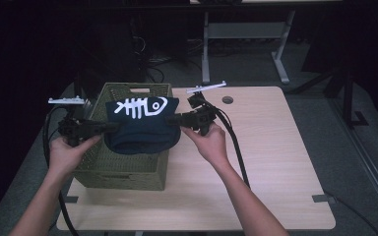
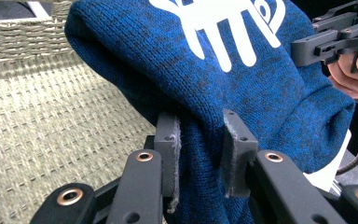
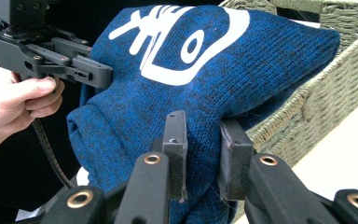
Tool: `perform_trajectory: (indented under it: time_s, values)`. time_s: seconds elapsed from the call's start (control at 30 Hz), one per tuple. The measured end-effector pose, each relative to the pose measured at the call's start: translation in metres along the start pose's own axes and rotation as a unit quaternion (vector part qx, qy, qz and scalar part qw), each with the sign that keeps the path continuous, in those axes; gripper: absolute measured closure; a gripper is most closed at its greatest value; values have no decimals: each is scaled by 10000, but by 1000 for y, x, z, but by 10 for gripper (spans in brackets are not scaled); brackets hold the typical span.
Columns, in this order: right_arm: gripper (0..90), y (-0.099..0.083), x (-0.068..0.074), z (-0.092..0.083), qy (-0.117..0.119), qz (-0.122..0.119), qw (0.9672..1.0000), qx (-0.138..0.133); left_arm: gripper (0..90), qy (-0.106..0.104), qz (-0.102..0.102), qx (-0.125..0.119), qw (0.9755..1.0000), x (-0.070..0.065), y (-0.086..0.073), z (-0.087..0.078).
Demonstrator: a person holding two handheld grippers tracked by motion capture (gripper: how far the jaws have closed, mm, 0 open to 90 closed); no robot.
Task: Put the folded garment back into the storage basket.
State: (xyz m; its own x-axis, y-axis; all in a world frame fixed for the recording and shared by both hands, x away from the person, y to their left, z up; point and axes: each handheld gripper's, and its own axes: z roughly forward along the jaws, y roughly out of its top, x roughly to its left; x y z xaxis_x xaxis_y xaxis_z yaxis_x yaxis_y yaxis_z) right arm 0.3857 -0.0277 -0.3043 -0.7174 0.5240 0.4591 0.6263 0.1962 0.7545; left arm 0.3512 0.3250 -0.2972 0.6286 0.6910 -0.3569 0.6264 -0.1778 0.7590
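Note:
A dark blue knitted garment (image 1: 142, 128) with a white fish-skeleton print hangs folded above the olive woven basket (image 1: 123, 169). My left gripper (image 1: 109, 127) is shut on its left edge, and my right gripper (image 1: 172, 119) is shut on its right edge. In the left gripper view the blue knit (image 2: 223, 74) is pinched between the two pads (image 2: 168, 154), with the basket's woven floor (image 2: 42, 140) below. In the right gripper view the knit (image 3: 205, 79) is clamped between the pads (image 3: 175, 144), and the other gripper (image 3: 93, 72) grips its far edge.
The basket stands at the left of a light wooden table (image 1: 256, 162), whose right half is bare wood with a round cable hole (image 1: 227, 100). Black cables (image 1: 234, 142) trail from both grippers. Dark floor and desk legs (image 1: 205, 49) lie beyond.

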Motion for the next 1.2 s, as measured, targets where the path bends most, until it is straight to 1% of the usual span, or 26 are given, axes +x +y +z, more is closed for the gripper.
perform_trajectory:
  time_s: [0.03, 0.23, 0.3, 0.47, 0.6, 0.77, 0.8, 1.07, 1.2]
  values:
    - [756, 0, 0, 0, 0, 0, 10000, 0, 710, 11, 13, -3, 10000, 1, -1, -1]
    - [756, 2, 3, 12, 41, -52, 10000, 25, 708, 62, -78, -24, 9999, 10, -5, -7]
    - [756, 2, 4, 16, 61, -40, 10000, 2, 707, 79, -68, -52, 9999, 12, -6, -10]
    - [755, 3, 5, 25, 84, -61, 9999, 26, 707, 150, -67, -27, 9999, 18, -10, -14]
    - [755, 3, 8, 34, 120, -54, 9999, 41, 703, 198, -138, -31, 9997, 24, -14, -18]
    - [753, 2, 10, 40, 117, -53, 9999, 65, 699, 232, -172, -28, 9996, 29, -18, -19]
    - [753, 2, 11, 43, 112, -68, 9999, 95, 694, 258, -205, -20, 9995, 31, -20, -20]
    - [752, 0, 10, 56, 129, -43, 9998, 130, 692, 337, -258, 42, 9991, 38, -25, -20]
    - [751, -1, 10, 60, 148, -24, 9998, 126, 689, 371, -302, 30, 9989, 41, -26, -22]
